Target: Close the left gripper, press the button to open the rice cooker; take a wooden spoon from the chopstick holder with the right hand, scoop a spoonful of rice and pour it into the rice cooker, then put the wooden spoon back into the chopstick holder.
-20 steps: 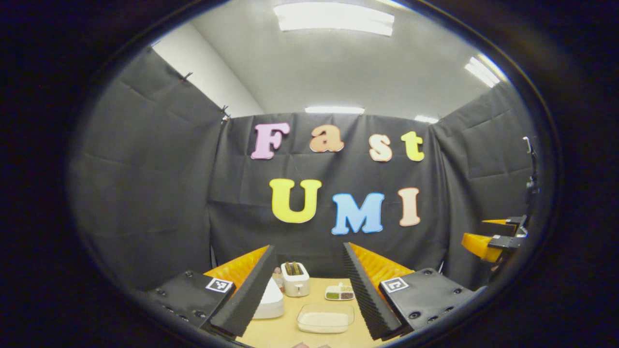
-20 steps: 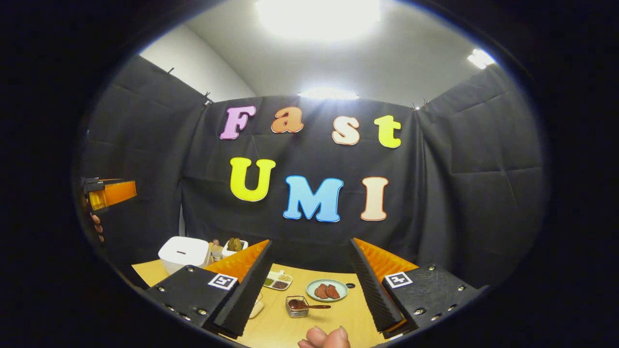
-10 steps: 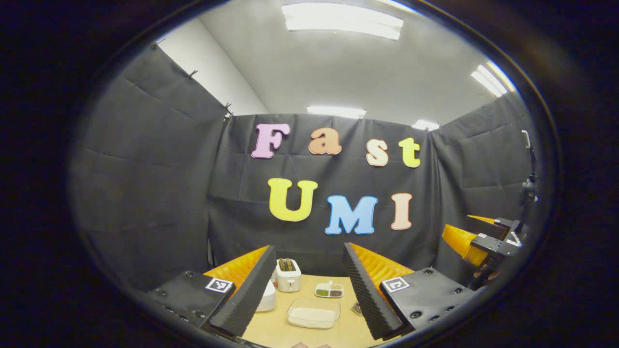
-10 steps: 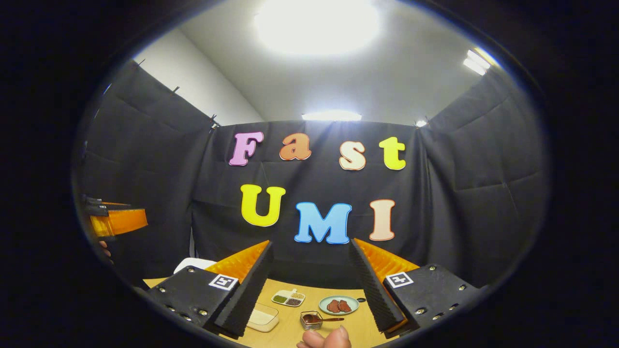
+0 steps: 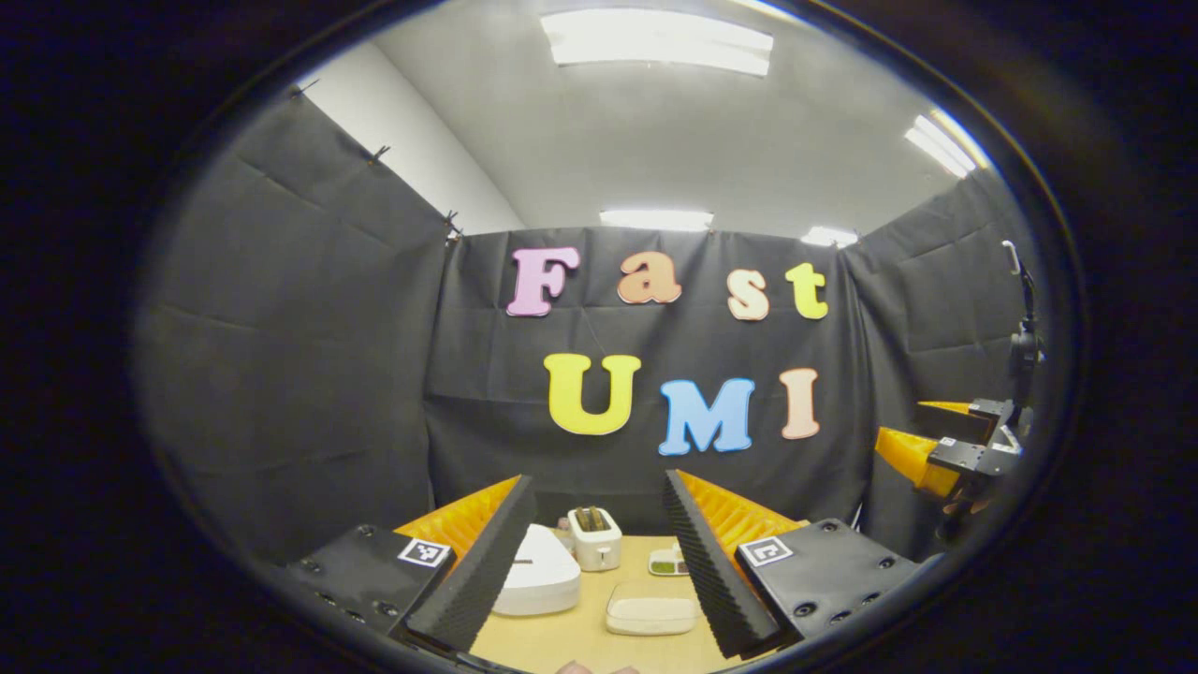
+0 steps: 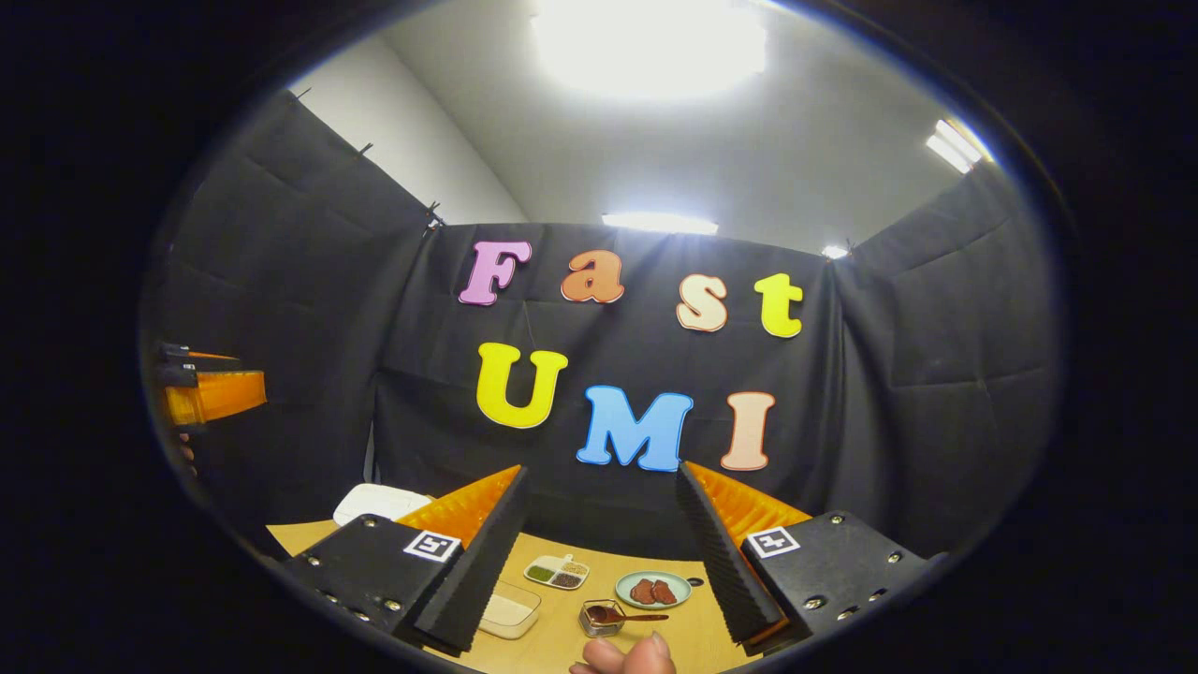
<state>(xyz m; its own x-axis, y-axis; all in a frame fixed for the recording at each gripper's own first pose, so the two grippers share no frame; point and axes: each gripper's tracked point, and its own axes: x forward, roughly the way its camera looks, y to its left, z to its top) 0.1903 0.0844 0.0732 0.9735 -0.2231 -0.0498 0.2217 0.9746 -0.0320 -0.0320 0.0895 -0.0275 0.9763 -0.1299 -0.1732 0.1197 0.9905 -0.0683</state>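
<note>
Tongs on my left gripper (image 5: 599,562) stand wide, holding nothing; right gripper (image 6: 599,552) likewise. Rice cooker (image 5: 538,580) sits lid down, far left on the table (image 5: 580,637) (rice container (image 5: 650,613) just right of it).

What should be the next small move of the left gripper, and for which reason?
Probably shut the left gripper first: its fingers stand wide apart, high above the table, holding nothing. The white rice cooker sits closed, low by its left finger. After that, lowering toward the cooker seems sensible.
</note>
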